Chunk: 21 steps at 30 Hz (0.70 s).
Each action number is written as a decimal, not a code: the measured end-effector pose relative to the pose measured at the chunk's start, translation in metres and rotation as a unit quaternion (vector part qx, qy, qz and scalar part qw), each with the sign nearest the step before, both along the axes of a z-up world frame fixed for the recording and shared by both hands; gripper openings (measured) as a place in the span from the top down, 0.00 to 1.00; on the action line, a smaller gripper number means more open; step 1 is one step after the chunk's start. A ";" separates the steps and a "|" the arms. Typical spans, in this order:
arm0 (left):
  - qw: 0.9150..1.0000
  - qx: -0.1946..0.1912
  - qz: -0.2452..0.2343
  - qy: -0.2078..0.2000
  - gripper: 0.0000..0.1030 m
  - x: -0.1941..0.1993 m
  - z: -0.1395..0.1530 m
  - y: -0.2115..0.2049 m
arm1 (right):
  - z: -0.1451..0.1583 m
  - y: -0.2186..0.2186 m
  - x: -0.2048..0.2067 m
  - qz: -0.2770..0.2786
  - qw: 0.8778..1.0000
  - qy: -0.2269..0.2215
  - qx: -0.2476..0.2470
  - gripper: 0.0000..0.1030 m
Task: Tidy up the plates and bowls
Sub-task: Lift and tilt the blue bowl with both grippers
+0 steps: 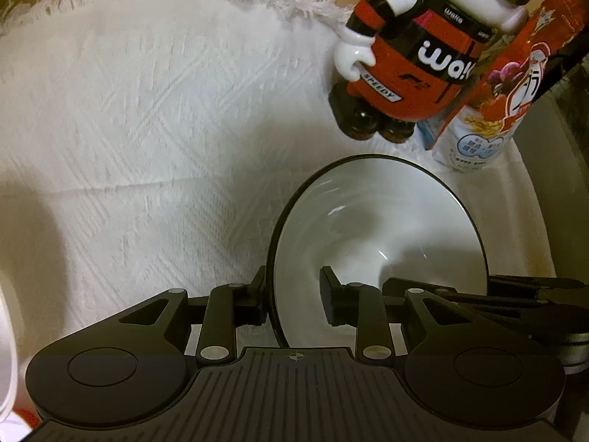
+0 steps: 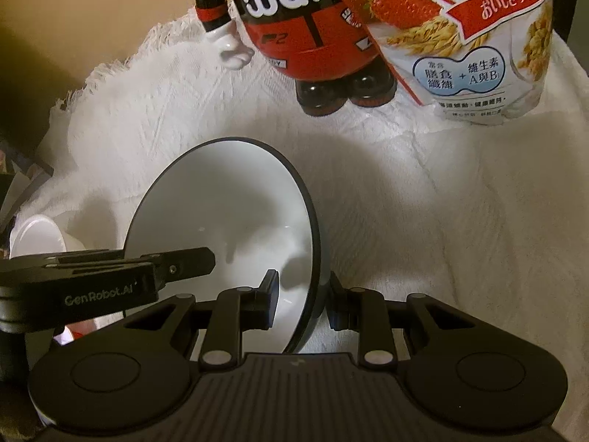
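One bowl [image 1: 379,228] sits between our two tongs on the white cloth. Our right tongs [image 2: 302,300] clamp its right rim; our left tongs [image 1: 292,302] straddle the left rim, jaws apart. We judge sorting barely begun. Farther back stand a red figure bottle [image 1: 412,62] and a cereal bag [image 2: 471,44]; the counter [image 2: 55,18] shows tan beyond the cloth.

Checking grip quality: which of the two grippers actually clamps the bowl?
The right gripper: its jaws pinch the wall of the white bowl. The left gripper only straddles the rim, with a visible gap inside.
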State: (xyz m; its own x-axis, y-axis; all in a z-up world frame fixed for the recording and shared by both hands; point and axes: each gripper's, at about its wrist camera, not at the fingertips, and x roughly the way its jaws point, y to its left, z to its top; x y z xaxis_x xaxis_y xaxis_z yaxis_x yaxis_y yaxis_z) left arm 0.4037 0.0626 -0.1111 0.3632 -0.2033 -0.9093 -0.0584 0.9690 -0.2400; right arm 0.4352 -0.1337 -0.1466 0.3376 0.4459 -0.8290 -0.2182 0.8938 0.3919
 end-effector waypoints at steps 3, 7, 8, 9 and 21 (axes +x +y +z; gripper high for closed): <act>1.000 -0.001 0.004 -0.008 0.70 0.000 0.014 0.002 | 0.007 -0.004 0.000 -0.001 1.000 -0.001 0.012 0.74; 1.000 0.008 0.001 -0.020 0.70 -0.006 0.039 -0.002 | 0.026 -0.011 -0.006 0.003 1.000 -0.012 0.027 0.74; 1.000 0.013 -0.002 -0.022 0.70 -0.008 0.045 -0.006 | 0.032 -0.014 -0.010 0.006 0.999 -0.018 0.028 0.74; 1.000 0.015 -0.005 -0.024 0.70 -0.011 0.052 -0.010 | 0.039 -0.017 -0.014 0.008 0.999 -0.024 0.028 0.74; 0.996 -0.005 -0.072 -0.050 0.70 -0.076 0.096 -0.071 | 0.084 -0.078 -0.098 0.012 0.998 -0.062 0.002 0.74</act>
State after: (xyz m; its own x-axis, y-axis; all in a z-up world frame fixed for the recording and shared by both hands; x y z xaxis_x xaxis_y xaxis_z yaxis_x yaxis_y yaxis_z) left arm 0.3282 -0.0088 -0.0150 0.4187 -0.2688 -0.8674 0.1050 0.9631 -0.2478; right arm 0.3377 -0.2118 -0.0622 0.4269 0.4574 -0.7801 -0.2859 0.8867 0.3635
